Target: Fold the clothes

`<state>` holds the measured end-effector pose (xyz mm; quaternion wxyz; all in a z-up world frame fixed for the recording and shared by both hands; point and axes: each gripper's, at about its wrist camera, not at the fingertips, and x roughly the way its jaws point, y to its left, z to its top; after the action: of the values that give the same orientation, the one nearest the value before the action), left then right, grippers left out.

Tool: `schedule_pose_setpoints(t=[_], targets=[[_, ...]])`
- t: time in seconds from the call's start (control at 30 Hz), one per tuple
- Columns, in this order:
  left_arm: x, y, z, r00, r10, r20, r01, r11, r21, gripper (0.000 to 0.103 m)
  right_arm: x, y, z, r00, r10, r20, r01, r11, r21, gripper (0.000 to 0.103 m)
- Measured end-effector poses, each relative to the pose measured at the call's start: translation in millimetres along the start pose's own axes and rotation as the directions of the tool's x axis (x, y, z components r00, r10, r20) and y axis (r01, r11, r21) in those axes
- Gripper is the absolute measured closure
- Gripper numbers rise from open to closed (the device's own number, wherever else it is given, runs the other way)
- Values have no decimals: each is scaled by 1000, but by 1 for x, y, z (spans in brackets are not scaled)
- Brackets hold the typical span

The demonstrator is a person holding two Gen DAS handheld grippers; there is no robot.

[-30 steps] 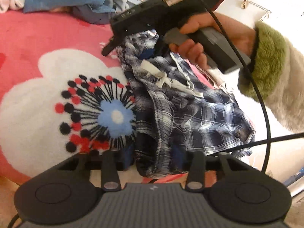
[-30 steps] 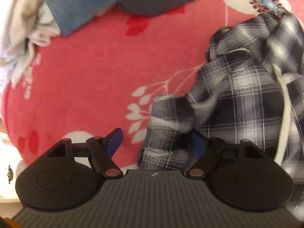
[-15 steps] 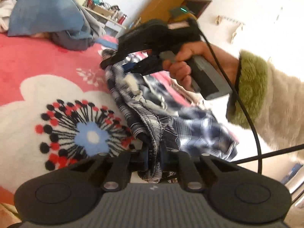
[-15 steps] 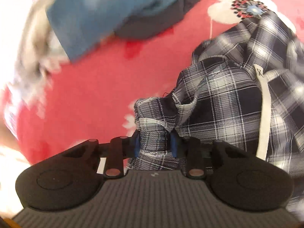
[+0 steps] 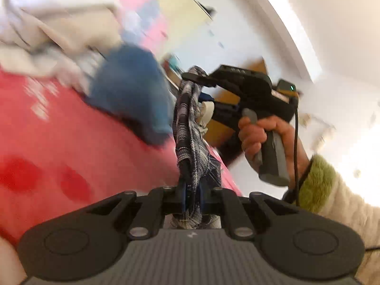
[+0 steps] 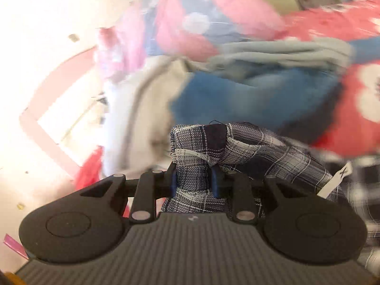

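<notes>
A navy and white plaid garment hangs stretched in the air between both grippers. My left gripper is shut on one bunched edge of it. In the left wrist view the right gripper, held by a hand in a green-cuffed sleeve, clamps the far end, where a white drawstring dangles. Seen from the right wrist, my right gripper is shut on a wad of the plaid garment, which trails off to the right with a white tag.
The red floral bedspread lies below. A heap of other clothes, blue and white, sits at its far side; from the right wrist the blue and grey items show, blurred. A pink patterned pillow lies behind.
Both grippers have lifted the plaid garment off the bedspread and pulled it taut between them. Both views have swung upward and blurred, and the right gripper closed on the fabric within the last second.
</notes>
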<state>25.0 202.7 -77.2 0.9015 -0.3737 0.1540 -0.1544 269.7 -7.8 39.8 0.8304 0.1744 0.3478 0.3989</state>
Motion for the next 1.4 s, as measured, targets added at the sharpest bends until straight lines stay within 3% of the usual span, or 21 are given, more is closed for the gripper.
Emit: schedule_pose_setpoints(t=[0.1, 0.23, 0.4, 0.5, 0.63, 0.7, 0.73, 0.77, 0.87, 1.0, 1.1, 1.27, 1.4], targets=[[-19, 22, 28, 996, 57, 64, -53, 997, -52, 93, 52, 28, 8, 998, 60, -36, -61, 998, -22, 78], [-37, 53, 40, 989, 140, 50, -134, 984, -116, 92, 127, 64, 10, 987, 111, -116, -117, 992, -46, 78], [-55, 90, 49, 971, 239, 11, -233, 953, -192, 92, 214, 70, -19, 961, 46, -273, -55, 998, -25, 78], [-57, 102, 48, 965, 262, -13, -258, 938, -231, 92, 251, 63, -33, 945, -6, -327, -1, 1000, -20, 77], [-60, 112, 46, 963, 267, -40, -267, 922, -279, 89, 281, 61, -38, 924, -62, -378, 42, 997, -60, 64], [-62, 114, 47, 964, 262, -54, -266, 916, -301, 84, 281, 61, -32, 917, -54, -396, 41, 998, -42, 60], [-64, 116, 48, 965, 258, -53, -262, 913, -312, 76, 278, 60, -27, 914, -43, -403, 34, 999, -28, 51], [-65, 118, 48, 966, 254, -47, -255, 912, -322, 73, 271, 60, -21, 917, -31, -399, 26, 1000, -17, 42], [-70, 125, 51, 969, 248, -25, -241, 907, -344, 64, 240, 55, 2, 931, 11, -364, -4, 1000, 22, 30], [-71, 127, 55, 969, 244, -39, -242, 906, -346, 57, 184, 39, 32, 944, 104, -313, -72, 991, 112, 29], [-68, 122, 54, 962, 263, -70, -272, 908, -320, 51, 116, 15, 47, 958, 178, -225, -133, 971, 199, 29], [-55, 110, 51, 938, 320, -131, -343, 908, -240, 50, -29, -24, 28, 971, 239, -13, -224, 926, 303, 28], [-47, 93, 49, 923, 355, -150, -377, 913, -154, 49, -148, -71, -12, 978, 141, 153, -186, 919, 349, 28]])
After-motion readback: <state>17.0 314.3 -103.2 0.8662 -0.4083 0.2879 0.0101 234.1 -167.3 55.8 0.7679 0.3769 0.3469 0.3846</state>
